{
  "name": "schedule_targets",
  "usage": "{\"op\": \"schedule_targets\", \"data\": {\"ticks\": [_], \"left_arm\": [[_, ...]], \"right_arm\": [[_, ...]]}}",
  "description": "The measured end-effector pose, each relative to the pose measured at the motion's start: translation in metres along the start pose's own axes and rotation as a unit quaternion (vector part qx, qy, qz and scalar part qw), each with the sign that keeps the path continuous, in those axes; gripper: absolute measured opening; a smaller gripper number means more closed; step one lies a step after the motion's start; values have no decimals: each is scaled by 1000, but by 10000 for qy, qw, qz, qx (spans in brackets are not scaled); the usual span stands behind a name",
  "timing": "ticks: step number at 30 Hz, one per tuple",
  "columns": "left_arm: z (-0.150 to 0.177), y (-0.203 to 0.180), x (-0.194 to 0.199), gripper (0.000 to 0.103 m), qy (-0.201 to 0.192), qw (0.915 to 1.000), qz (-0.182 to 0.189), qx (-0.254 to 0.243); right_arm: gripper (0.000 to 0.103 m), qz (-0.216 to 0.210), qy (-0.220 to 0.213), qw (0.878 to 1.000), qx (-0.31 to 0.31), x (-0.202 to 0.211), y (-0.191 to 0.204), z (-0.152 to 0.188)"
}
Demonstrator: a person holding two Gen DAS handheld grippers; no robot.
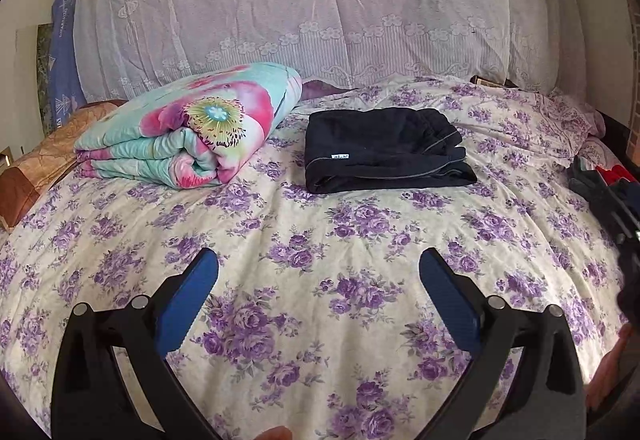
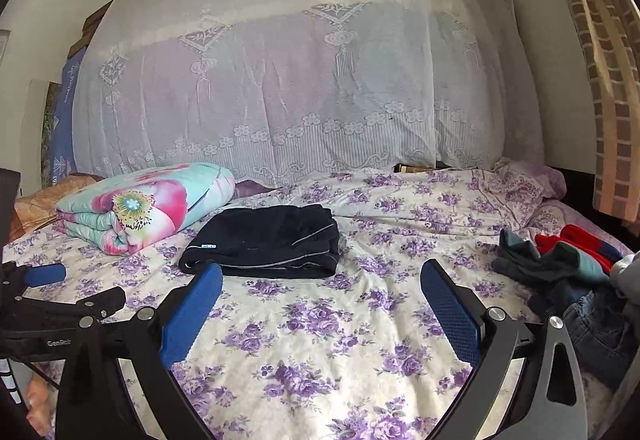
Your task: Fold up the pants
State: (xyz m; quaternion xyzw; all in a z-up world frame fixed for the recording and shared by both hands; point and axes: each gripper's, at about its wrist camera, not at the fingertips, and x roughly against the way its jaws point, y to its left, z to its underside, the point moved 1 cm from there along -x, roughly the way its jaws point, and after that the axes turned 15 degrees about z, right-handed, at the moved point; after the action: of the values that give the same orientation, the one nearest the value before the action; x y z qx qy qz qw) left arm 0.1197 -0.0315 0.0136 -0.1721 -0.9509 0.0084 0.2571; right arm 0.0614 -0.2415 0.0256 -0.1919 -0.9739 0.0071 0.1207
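Pants (image 1: 384, 150) look folded, flat on the bed (image 1: 320, 240). Both my claws (image 1: 319, 280) (image 2: 321, 292) spread, empty; I'd keep clear, no snagging.

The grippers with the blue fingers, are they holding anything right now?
No, nothing is held. The left gripper and right gripper are both open over the flowery sheet, and the folded black pants lie untouched further back.

Folded black pants (image 1: 384, 150) lie on floral bedsheet (image 1: 320, 240), just right of the rolled quilt (image 1: 192, 132). Left gripper (image 1: 319, 276) spread wide, empty, nearer the camera than the quilt.
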Motion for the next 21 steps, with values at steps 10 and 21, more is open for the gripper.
{"op": "schedule_targets", "data": {"ticks": [10,21], "left_arm": [[0,-2,7,98,-145,9998,-147,-80],[0,2,3,98,-12,10000,-64,46]], "right_arm": [[100,-83,460,9987,-214,-18,-3,5],[100,-125,274,9995,-72,-10,3,2]]}}
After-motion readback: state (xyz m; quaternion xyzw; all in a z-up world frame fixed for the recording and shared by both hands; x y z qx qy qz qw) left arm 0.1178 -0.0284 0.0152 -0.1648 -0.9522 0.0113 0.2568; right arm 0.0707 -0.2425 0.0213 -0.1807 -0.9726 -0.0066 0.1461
